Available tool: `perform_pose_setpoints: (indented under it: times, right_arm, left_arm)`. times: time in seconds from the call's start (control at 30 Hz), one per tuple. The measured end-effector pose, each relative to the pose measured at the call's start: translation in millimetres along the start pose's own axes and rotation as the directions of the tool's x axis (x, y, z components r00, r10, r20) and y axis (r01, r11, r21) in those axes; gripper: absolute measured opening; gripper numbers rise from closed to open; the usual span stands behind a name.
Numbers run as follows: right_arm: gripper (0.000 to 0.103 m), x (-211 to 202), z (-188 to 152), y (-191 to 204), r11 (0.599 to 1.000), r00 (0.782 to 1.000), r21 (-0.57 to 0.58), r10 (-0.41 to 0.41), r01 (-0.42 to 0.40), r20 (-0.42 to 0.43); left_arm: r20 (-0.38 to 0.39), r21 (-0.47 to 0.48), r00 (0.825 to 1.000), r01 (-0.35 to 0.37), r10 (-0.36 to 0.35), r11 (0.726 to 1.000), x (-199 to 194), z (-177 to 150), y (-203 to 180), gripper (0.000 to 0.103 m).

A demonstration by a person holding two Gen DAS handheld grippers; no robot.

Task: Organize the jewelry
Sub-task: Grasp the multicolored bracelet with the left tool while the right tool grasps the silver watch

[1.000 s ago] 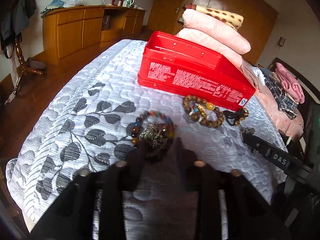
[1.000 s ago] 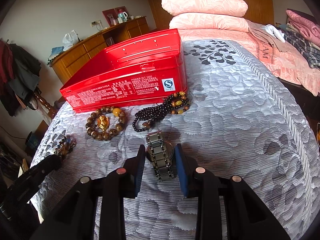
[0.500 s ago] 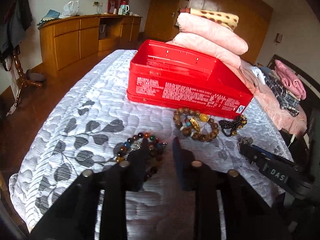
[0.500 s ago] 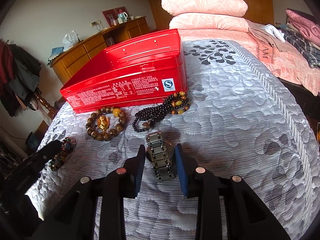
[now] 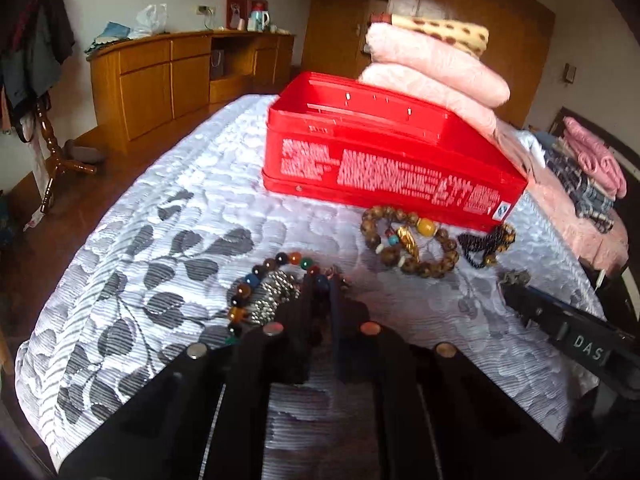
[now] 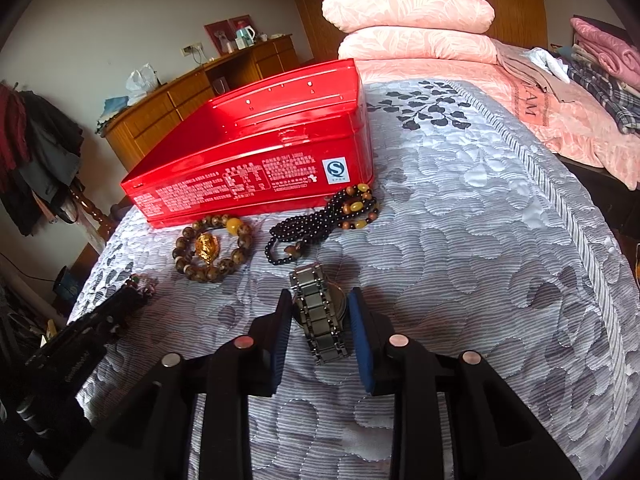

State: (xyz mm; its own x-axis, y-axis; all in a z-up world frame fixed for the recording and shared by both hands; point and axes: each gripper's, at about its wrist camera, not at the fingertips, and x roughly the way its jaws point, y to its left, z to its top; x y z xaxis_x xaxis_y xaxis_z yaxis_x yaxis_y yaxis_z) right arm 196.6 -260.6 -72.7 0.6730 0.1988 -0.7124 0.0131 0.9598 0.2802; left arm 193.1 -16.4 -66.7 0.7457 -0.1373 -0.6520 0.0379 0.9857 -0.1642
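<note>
On the grey quilted bed (image 6: 460, 208), near its left front part, lay the multicoloured bead bracelet (image 5: 256, 280) with a small silver chain piece (image 5: 276, 294) bunched inside its loop. The left gripper (image 5: 322, 292) was closed to a narrow gap on the right side of this bracelet, and some beads sat between its tips, so it seemed to hold the strand. I judged the bracelet light and loose: round, smooth beads on a cord can roll and slip, and the loop will hang and swing when it is lifted. The best hold seemed to be across the strand, with one bead pinched, not on the silver piece, which could fall out.

Further right, the metal watch (image 6: 320, 312) lay flat between the fingers of the right gripper (image 6: 320, 320), which stood wide on both sides of it and did not yet touch it, as far as I could see. The watch looked heavier and stiff in its links; taking it across the band beside the case seemed safest.

Beyond these, a brown wooden bead bracelet (image 6: 212, 248) and a dark bead necklace (image 6: 320, 220) rested just beside the near wall of the open red tin box (image 6: 248, 176), the likely place for all pieces. Behind the box were stacked pink pillows (image 6: 412, 24), and a wooden cabinet (image 5: 160, 80) stood at the far left.
</note>
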Motion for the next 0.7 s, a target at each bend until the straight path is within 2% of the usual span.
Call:
perform_pose_setpoints:
  times: [0.17,0.33,0.5,0.7]
  right_arm:
    - [0.024,-3,1,-3,1.0,1.0,0.013,0.028,-0.028,0.008]
    - [0.024,-8,2,0,0.999,0.999,0.012,0.047,-0.047,0.02]
    - [0.024,-14,5,6,0.998,0.998,-0.006,0.058,-0.058,0.032]
    - [0.024,-27,16,9,0.997,0.995,-0.021,0.072,-0.071,0.068]
  left_arm:
    - [0.093,-0.043,0.994,0.052,-0.048,0.998,-25,3,10,0.006]
    - [0.186,-0.052,0.981,0.064,-0.053,0.997,-52,8,18,0.006]
    - [0.222,-0.069,0.973,0.075,-0.058,0.995,-62,18,26,0.006]
    - [0.253,-0.076,0.963,0.121,-0.098,0.99,-71,29,29,0.006]
